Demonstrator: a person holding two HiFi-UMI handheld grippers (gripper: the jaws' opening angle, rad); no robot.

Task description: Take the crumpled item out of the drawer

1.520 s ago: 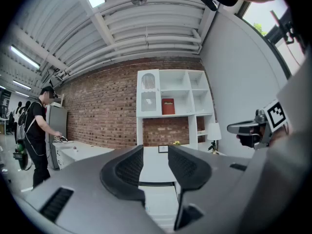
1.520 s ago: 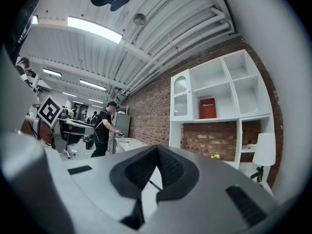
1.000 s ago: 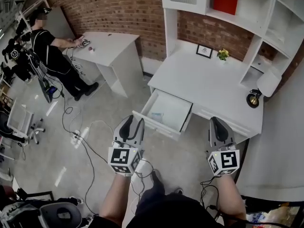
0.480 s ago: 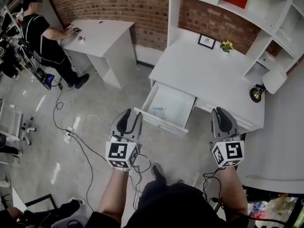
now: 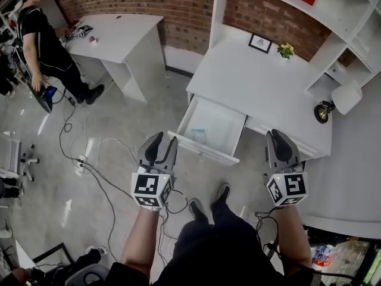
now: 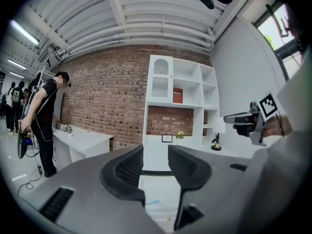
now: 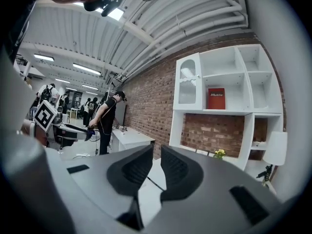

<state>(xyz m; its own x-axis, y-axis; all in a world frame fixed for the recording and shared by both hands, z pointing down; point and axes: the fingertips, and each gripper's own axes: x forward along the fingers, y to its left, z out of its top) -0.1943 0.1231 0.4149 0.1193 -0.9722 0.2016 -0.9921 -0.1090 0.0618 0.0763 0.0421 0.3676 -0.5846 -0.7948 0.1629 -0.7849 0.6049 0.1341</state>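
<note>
The white desk drawer (image 5: pixel 229 137) stands pulled open. A small pale-blue crumpled item (image 5: pixel 198 135) lies near its front left corner. It also shows low between the jaws in the left gripper view, as the crumpled item (image 6: pixel 153 202). My left gripper (image 5: pixel 164 142) hovers over the floor just short of the drawer front, open and empty. The left gripper (image 6: pixel 155 156) points at the desk. My right gripper (image 5: pixel 279 137) hangs in front of the desk's right part. The right gripper (image 7: pixel 156 152) has its jaws a narrow slit apart with nothing between them.
White desk top (image 5: pixel 250 85) carries a small picture frame (image 5: pixel 259 42) and yellow flowers (image 5: pixel 286 50); a lamp (image 5: pixel 323 111) sits at its right. Shelves rise behind it. Cables (image 5: pixel 95 165) trail over the floor. A person (image 5: pixel 41 37) stands at another white table (image 5: pixel 122 31), far left.
The head view has shifted, so the desk and drawer sit a little higher and further right. Both grippers keep the same stance and jaw gaps.
</note>
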